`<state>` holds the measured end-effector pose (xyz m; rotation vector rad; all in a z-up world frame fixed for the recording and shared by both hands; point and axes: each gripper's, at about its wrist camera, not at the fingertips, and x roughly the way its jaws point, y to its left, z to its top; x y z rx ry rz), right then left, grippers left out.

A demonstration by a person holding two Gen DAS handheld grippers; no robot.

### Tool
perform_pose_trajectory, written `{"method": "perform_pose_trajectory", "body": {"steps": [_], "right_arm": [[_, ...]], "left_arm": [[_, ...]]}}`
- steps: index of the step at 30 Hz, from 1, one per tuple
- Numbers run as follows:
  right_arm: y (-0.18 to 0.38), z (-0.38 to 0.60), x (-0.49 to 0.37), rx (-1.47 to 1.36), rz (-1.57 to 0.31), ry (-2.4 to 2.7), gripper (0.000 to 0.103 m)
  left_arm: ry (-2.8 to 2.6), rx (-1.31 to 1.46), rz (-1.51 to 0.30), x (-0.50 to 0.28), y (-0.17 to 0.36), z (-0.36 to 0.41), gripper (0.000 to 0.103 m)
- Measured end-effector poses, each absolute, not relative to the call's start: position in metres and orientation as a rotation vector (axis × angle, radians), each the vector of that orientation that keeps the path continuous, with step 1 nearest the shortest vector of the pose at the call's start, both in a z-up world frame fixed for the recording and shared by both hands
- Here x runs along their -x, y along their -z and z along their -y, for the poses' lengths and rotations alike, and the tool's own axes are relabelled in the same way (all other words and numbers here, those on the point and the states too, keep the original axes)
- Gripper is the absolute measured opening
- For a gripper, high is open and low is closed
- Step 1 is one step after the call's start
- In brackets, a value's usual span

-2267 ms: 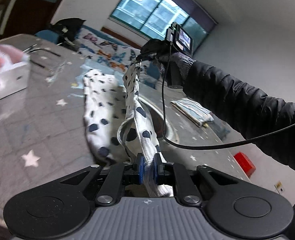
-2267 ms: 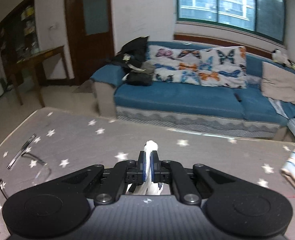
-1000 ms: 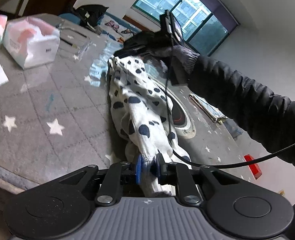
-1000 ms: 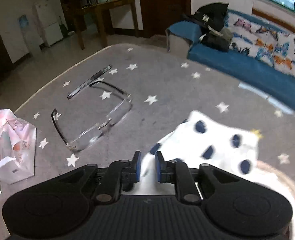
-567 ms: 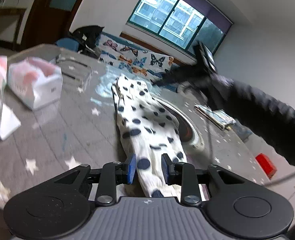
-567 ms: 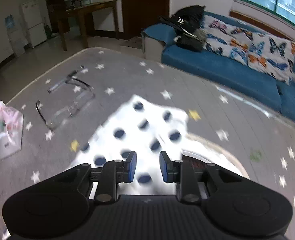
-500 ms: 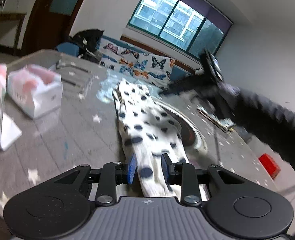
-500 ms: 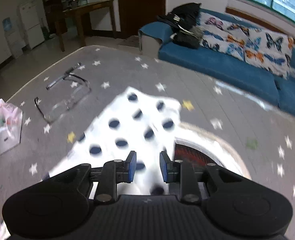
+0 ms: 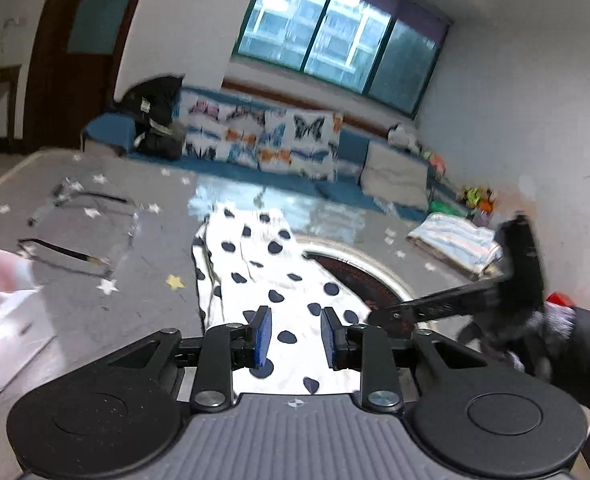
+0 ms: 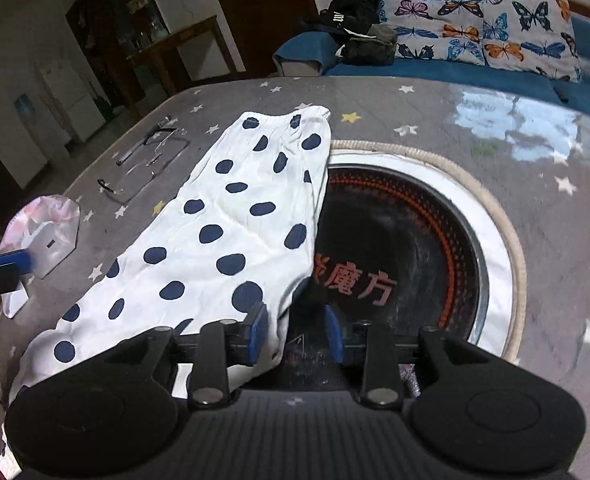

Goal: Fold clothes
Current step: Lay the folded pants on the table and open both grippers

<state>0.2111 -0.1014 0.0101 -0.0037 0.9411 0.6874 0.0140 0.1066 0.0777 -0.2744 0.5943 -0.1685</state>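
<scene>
Left gripper (image 9: 295, 334): released, over garment | polka-dot garment (image 10: 223, 224): flat on table (image 10: 535, 160), edge overlapping round hob (image 10: 407, 236); apparently folded lengthwise once, cross-folds outstanding | Right gripper (image 10: 293, 334): released, at garment's edge.

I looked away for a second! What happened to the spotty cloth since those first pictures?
Both tools let go. The left tool and right tool had held the polka-dot garment stretched up between them; now both are open and it lies flat, long, partly over the round cooktop. The glasses and tissue pack stayed put.
</scene>
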Motion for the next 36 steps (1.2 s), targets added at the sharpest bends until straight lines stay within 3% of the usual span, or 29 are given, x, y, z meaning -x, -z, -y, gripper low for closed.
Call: {"method": "perform_pose_trajectory", "body": {"steps": [10, 18, 33, 34, 35, 36], "right_arm": [[-0.009, 0.078, -0.215, -0.051, -0.905, -0.85, 0.034], [-0.023, 0.067, -0.21, -0.041, -0.856, -0.955, 0.037], [0.009, 0.097, -0.212, -0.024, -0.908, -0.975, 0.038], [0.011, 0.095, -0.212, -0.019, -0.908, -0.981, 0.034], [0.012, 0.093, -0.211, -0.017, -0.903, -0.986, 0.019], [0.012, 0.092, -0.21, -0.011, -0.902, -0.986, 0.012]], "left_arm": [[0.121, 0.21, -0.768, -0.076, -0.028, -0.105, 0.027], [0.088, 0.232, -0.792, -0.079, -0.016, -0.119, 0.027], [0.081, 0.231, -0.785, -0.081, -0.015, -0.123, 0.027], [0.08, 0.23, -0.784, -0.082, -0.015, -0.122, 0.028], [0.08, 0.228, -0.784, -0.082, -0.015, -0.122, 0.028], [0.079, 0.225, -0.784, -0.081, -0.015, -0.122, 0.029]]}}
